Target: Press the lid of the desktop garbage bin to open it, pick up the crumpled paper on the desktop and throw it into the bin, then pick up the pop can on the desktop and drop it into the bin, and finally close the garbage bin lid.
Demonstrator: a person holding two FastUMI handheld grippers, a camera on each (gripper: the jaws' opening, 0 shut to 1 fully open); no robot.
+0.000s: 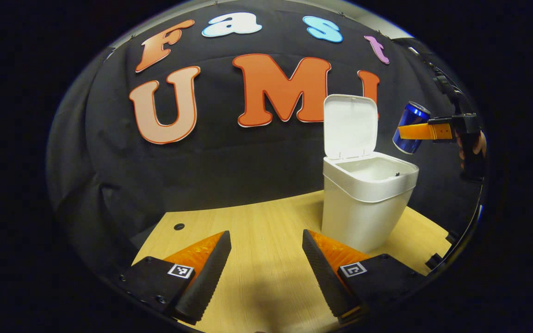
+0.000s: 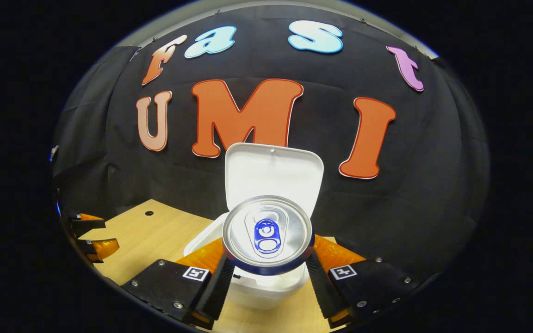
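While the right gripper point(image 2: 266, 273) clamps the can point(image 2: 267, 235) beside and above the open bin point(image 1: 366, 203), an early release could bounce it off the rim; the left gripper point(image 1: 266, 273) hangs open, empty.

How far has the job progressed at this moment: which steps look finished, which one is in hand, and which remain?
Done: the bin stands on the table with its lid raised. No crumpled paper lies on the visible desktop, so it is probably already inside, though the bin's contents are hidden. In hand: the right gripper holds the pop can tilted beside the bin's opening. Left: dropping the can and closing the lid. The left gripper is open and empty.
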